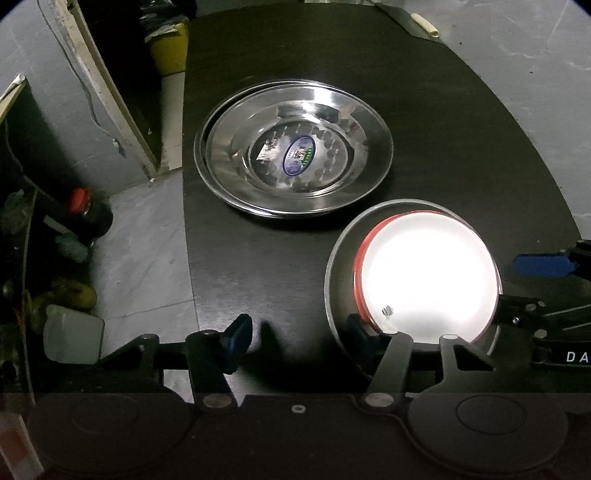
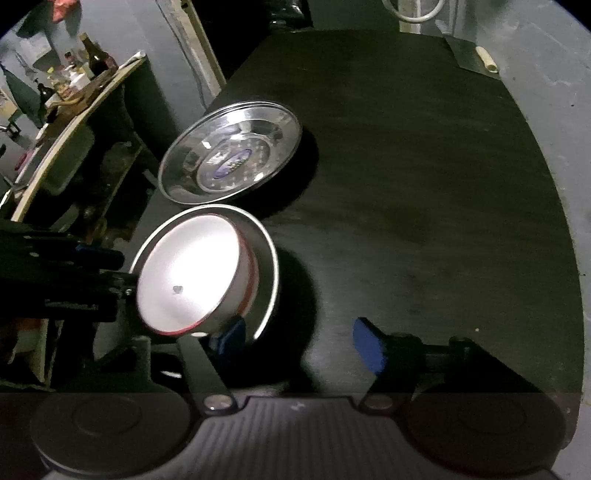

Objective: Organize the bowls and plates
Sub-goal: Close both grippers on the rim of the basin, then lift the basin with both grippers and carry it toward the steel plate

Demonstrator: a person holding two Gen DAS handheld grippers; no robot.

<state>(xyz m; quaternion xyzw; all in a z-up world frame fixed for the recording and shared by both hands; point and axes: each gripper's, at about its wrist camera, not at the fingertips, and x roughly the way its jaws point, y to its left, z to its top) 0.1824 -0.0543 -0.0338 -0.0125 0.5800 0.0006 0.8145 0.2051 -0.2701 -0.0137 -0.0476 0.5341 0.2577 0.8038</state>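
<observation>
A stack of steel plates [image 1: 295, 151] lies on the dark table [image 1: 443, 129]; it also shows in the right wrist view [image 2: 231, 151]. Nearer, a white bowl with a red rim [image 1: 428, 280] sits inside a steel-rimmed dark bowl [image 1: 334, 258], seen too in the right wrist view [image 2: 192, 266]. My left gripper [image 1: 299, 332] is open, its right fingertip [image 1: 360, 332] against the bowls' near rim. My right gripper [image 2: 299, 339] is open, its left fingertip [image 2: 229, 332] at the bowls' edge.
The table's left edge drops to a grey floor [image 1: 140, 251] with bottles and bags. A shelf with bottles [image 2: 74, 77] stands at far left. A flat tool [image 1: 417, 22] lies at the table's far right corner.
</observation>
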